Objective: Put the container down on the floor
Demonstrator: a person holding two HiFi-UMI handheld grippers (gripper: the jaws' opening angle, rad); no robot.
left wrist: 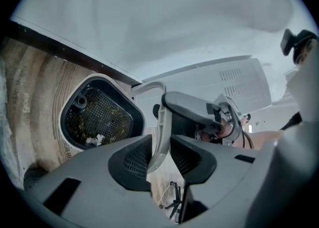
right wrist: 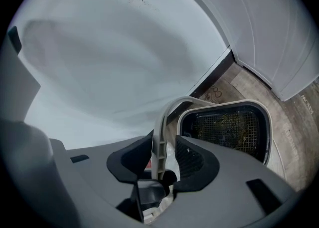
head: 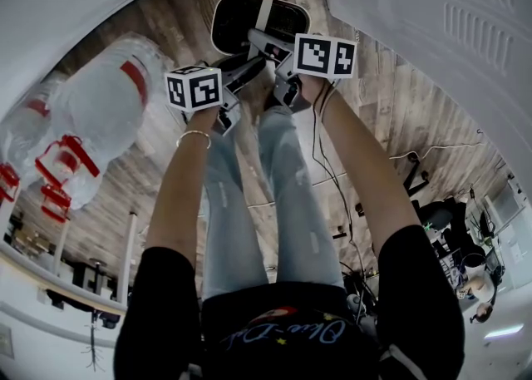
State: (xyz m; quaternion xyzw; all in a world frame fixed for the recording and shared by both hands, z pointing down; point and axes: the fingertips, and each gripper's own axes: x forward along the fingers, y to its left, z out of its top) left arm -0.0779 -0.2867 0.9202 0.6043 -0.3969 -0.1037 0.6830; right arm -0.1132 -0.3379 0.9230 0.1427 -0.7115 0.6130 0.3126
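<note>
Handle [left wrist: 160, 117] sits loose between the left gripper [left wrist: 159, 144] fingers [left wrist: 132, 159] and the wide-open right gripper [right wrist: 164, 147]. The mesh container [head: 249, 25] is just beyond them, down by the floor [head: 399, 104]. If it's not settled yet, it'll tip and dump its debris [left wrist: 94, 139].

Floor [head: 391, 112]: wood planks. White vented panel [head: 465, 29] right of the right gripper [head: 264, 44]; water bottles [head: 100, 112] left of the left gripper [head: 253, 64].
</note>
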